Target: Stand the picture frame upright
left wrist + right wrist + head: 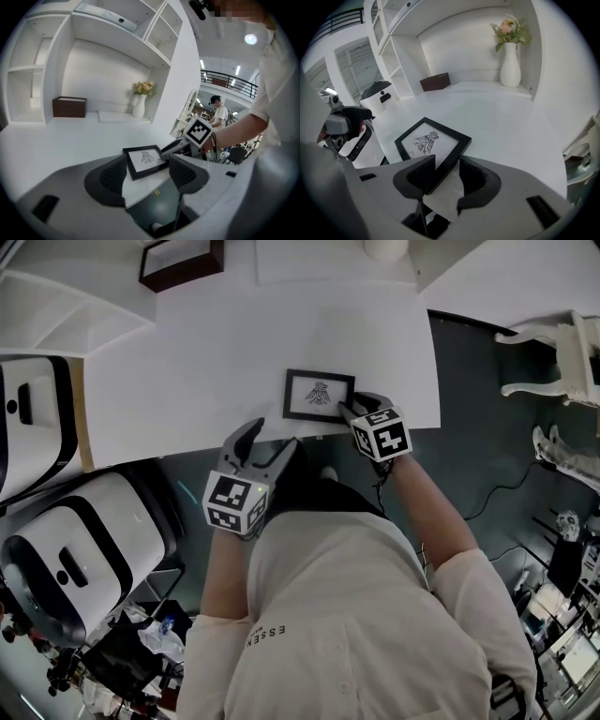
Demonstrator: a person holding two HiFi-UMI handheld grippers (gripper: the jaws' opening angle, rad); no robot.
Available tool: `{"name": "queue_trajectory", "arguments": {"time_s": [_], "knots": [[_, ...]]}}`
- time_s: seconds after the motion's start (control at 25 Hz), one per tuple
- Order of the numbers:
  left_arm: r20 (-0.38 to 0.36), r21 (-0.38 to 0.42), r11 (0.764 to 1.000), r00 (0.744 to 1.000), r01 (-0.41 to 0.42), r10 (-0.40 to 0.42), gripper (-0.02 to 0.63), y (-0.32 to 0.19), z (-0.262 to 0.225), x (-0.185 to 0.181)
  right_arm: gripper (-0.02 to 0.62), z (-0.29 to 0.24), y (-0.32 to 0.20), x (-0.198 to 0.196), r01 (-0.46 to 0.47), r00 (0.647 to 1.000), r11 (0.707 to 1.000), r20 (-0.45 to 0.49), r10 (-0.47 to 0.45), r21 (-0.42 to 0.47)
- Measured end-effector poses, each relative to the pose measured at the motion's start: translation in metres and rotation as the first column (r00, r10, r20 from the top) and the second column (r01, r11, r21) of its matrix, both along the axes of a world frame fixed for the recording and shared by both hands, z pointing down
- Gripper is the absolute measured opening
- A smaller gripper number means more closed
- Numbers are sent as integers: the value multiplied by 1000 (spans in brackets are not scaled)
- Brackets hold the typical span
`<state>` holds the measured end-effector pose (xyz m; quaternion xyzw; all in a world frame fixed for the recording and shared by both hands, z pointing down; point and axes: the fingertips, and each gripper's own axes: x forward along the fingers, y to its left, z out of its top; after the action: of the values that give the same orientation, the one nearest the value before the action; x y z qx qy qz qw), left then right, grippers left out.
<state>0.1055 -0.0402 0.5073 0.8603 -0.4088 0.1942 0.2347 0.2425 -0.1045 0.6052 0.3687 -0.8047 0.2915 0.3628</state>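
A small black picture frame (319, 395) with a bird drawing lies flat on the white table (234, 343), near its front edge. My right gripper (349, 410) is at the frame's near right corner. In the right gripper view that corner of the frame (429, 143) runs in between the jaws of the right gripper (443, 171), which stand apart without a clear squeeze on it. My left gripper (272, 439) hovers open over the table's front edge, left of the frame and short of it. In the left gripper view the frame (144, 160) lies beyond the wide jaws of the left gripper (147, 174), with the right gripper (165, 152) at its right side.
A brown box (181, 261) sits at the back left of the table, and a white vase with flowers (510, 65) stands at the back against the shelf unit. White and black machines (75, 549) stand left of the table. A person's torso fills the lower head view.
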Motion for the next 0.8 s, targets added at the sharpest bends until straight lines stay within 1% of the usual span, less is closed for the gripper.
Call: {"name": "queue_trajectory", "arguments": {"time_s": [0.16, 0.4, 0.56, 0.68, 0.8], "knots": [[-3, 5, 1000, 1000, 17, -17, 279, 13, -1, 0, 173, 1, 13, 2, 27, 1000, 1000, -8, -27, -8], [6, 1, 999, 999, 49, -49, 279, 27, -2, 5, 172, 2, 27, 5, 93, 995, 995, -30, -93, -21], [15, -32, 996, 997, 78, -78, 279, 39, 8, 8, 172, 1, 35, 10, 128, 991, 991, -37, -129, -21], [-24, -89, 991, 994, 101, -104, 279, 51, 22, 13, 172, 1, 42, 14, 178, 982, 984, -56, -179, -26], [-96, -157, 980, 985, 125, -141, 279, 60, 37, 21, 172, 2, 47, 18, 213, 974, 977, -68, -214, -26]]}}
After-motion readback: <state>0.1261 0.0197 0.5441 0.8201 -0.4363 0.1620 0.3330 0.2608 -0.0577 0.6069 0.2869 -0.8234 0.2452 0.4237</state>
